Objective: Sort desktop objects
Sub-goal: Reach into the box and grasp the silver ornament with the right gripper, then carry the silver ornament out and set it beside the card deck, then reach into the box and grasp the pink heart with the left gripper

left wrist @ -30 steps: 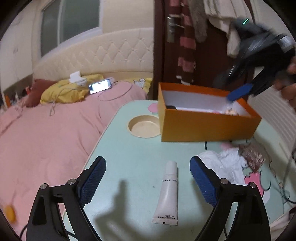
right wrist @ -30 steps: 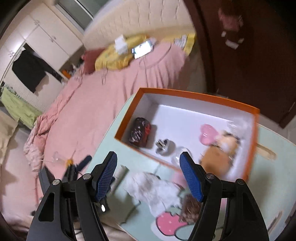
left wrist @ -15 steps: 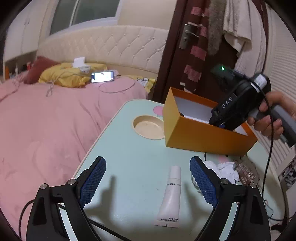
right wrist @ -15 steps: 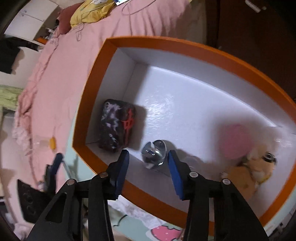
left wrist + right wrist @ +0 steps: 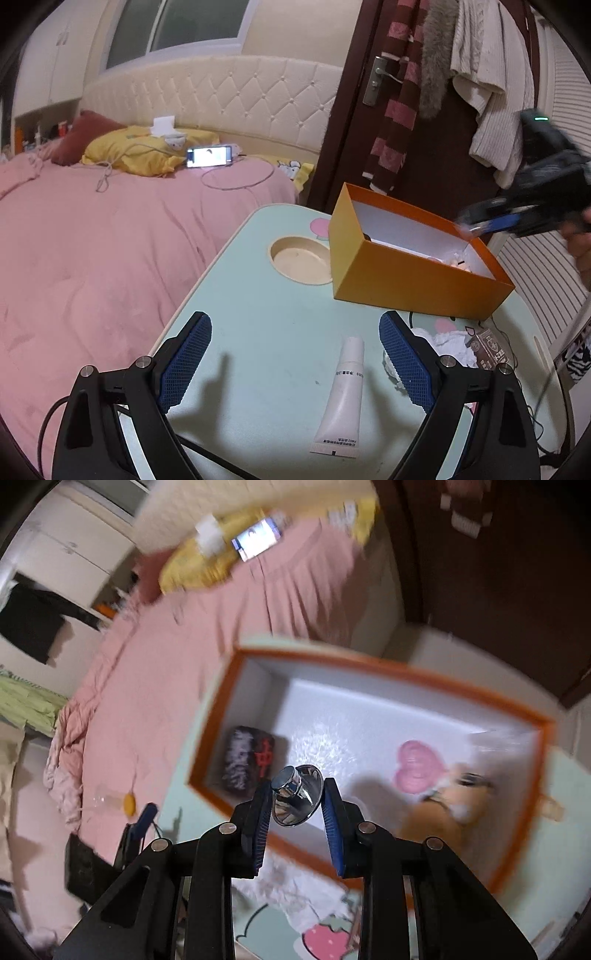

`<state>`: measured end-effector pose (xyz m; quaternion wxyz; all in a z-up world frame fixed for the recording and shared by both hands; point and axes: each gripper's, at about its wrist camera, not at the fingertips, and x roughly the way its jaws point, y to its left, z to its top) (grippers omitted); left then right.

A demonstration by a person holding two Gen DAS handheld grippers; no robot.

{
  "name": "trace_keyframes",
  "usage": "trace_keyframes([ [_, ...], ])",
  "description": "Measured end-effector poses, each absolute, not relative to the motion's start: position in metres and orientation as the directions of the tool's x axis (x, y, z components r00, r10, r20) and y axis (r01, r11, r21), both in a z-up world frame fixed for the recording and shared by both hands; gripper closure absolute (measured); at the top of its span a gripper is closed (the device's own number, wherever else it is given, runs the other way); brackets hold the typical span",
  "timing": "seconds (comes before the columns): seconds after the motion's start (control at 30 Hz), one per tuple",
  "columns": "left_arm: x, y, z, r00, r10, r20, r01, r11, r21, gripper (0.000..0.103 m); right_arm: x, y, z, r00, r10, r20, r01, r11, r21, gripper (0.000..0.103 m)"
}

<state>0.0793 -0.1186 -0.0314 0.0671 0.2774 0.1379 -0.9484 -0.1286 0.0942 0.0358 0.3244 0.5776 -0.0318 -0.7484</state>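
My right gripper (image 5: 297, 798) is shut on a shiny metal cup-shaped piece (image 5: 296, 799) and holds it above the orange box (image 5: 413, 675). Inside the box lie a dark patterned pouch (image 5: 248, 757), a pink heart (image 5: 414, 766) and a tan plush toy (image 5: 443, 805). My left gripper (image 5: 295, 363) is open and empty over the mint table (image 5: 258, 295), with a white tube (image 5: 343, 391) lying between its fingers. The orange box (image 5: 406, 273) stands beyond, and the right gripper (image 5: 491, 221) hovers blurred at its far right end.
A round cup recess (image 5: 301, 260) is sunk in the table left of the box. Crumpled white tissue (image 5: 447, 343) and a brown packet (image 5: 489, 349) lie right of the tube. A pink bed (image 5: 92, 240) borders the table's left edge. A door with hung clothes (image 5: 424, 92) stands behind.
My right gripper closed on the metal piece inside the box and lifted it up out of the box. My left gripper stayed open over the tube.
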Motion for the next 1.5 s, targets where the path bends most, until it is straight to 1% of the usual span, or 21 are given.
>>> trace_keyframes([
  [0.1,0.088,-0.127,-0.026,-0.835,-0.04,-0.548,0.191,-0.957,-0.22,0.011,-0.097,0.121,0.057,-0.237,-0.536,-0.81,0.461,-0.796,0.393,0.074],
  [0.2,0.084,-0.123,-0.029,-0.833,-0.047,-0.552,0.194,-0.958,-0.211,0.011,-0.068,0.15,0.048,-0.31,-0.51,-0.802,0.411,-0.833,0.371,0.074],
  [0.33,0.079,-0.117,-0.033,-0.827,-0.057,-0.559,0.196,-0.962,-0.191,0.011,-0.047,0.189,0.007,-0.322,-0.503,-0.802,0.285,-0.86,0.424,0.074],
  [0.47,0.077,-0.109,-0.033,-0.828,-0.054,-0.558,0.177,-0.969,-0.17,0.011,-0.04,0.203,-0.024,-0.35,-0.424,-0.835,0.221,-0.904,0.366,0.074],
  [0.6,0.075,-0.101,-0.024,-0.831,-0.049,-0.554,0.139,-0.983,-0.122,0.011,-0.043,0.197,-0.042,-0.361,-0.383,-0.85,0.216,-0.921,0.323,0.074],
  [0.7,0.075,-0.095,-0.006,-0.85,-0.057,-0.524,0.104,-0.993,-0.06,0.011,-0.042,0.196,-0.042,-0.381,-0.378,-0.844,0.239,-0.922,0.305,0.073],
  [0.73,0.075,-0.093,0.001,-0.856,-0.056,-0.513,0.092,-0.995,-0.044,0.011,-0.041,0.196,-0.041,-0.387,-0.386,-0.838,0.247,-0.918,0.309,0.07],
  [0.8,0.068,-0.087,0.019,-0.862,-0.012,-0.507,0.034,-0.999,-0.035,0.011,-0.038,0.198,-0.039,-0.4,-0.406,-0.821,0.263,-0.91,0.322,0.063],
  [0.83,0.064,-0.084,0.028,-0.861,0.014,-0.508,0.004,-0.999,-0.035,0.011,-0.036,0.2,-0.038,-0.411,-0.415,-0.812,0.268,-0.906,0.327,0.055],
  [0.87,0.055,-0.079,0.038,-0.853,0.047,-0.52,-0.032,-0.999,-0.038,0.011,-0.034,0.201,-0.035,-0.428,-0.422,-0.799,0.27,-0.904,0.333,0.047],
  [0.9,0.046,-0.073,0.045,-0.839,0.072,-0.539,-0.061,-0.997,-0.038,0.011,-0.032,0.204,-0.033,-0.449,-0.431,-0.782,0.271,-0.9,0.34,0.044],
  [0.93,0.032,-0.065,0.053,-0.815,0.1,-0.571,-0.094,-0.995,-0.04,0.011,-0.029,0.206,-0.031,-0.468,-0.442,-0.765,0.271,-0.896,0.352,0.038],
  [1.03,-0.01,-0.035,0.069,-0.724,0.173,-0.668,-0.191,-0.98,-0.047,0.012,-0.023,0.214,-0.028,-0.512,-0.488,-0.707,0.268,-0.873,0.407,0.037],
  [1.1,-0.045,-0.013,0.073,-0.627,0.199,-0.753,-0.238,-0.97,-0.058,0.012,-0.018,0.219,-0.027,-0.538,-0.518,-0.665,0.269,-0.853,0.447,0.037],
  [1.17,-0.08,0.007,0.071,-0.529,0.244,-0.812,-0.257,-0.959,-0.121,0.017,-0.013,0.223,-0.025,-0.559,-0.528,-0.639,0.272,-0.845,0.46,0.037],
  [1.2,-0.094,0.017,0.069,-0.495,0.263,-0.828,-0.265,-0.953,-0.145,0.018,-0.01,0.225,-0.024,-0.568,-0.532,-0.628,0.275,-0.842,0.464,0.037],
  [1.23,-0.108,0.028,0.064,-0.465,0.267,-0.844,-0.272,-0.95,-0.15,0.022,-0.009,0.226,-0.023,-0.573,-0.537,-0.62,0.279,-0.838,0.468,0.037],
  [1.3,-0.14,0.046,0.046,-0.401,0.218,-0.89,-0.242,-0.962,-0.127,0.031,-0.01,0.227,-0.022,-0.567,-0.554,-0.609,0.283,-0.826,0.488,0.037],
  [1.37,-0.161,0.054,0.023,-0.312,0.225,-0.923,-0.188,-0.967,-0.173,0.048,-0.01,0.229,-0.023,-0.556,-0.572,-0.603,0.281,-0.812,0.512,0.037],
  [1.43,-0.177,0.059,0.001,-0.223,0.252,-0.942,-0.146,-0.964,-0.224,0.054,-0.011,0.229,-0.025,-0.545,-0.58,-0.605,0.278,-0.806,0.522,0.037],
  [1.5,-0.185,0.063,-0.015,-0.186,0.237,-0.954,-0.111,-0.969,-0.219,0.055,-0.01,0.229,-0.026,-0.541,-0.587,-0.602,0.278,-0.801,0.531,0.037],
])
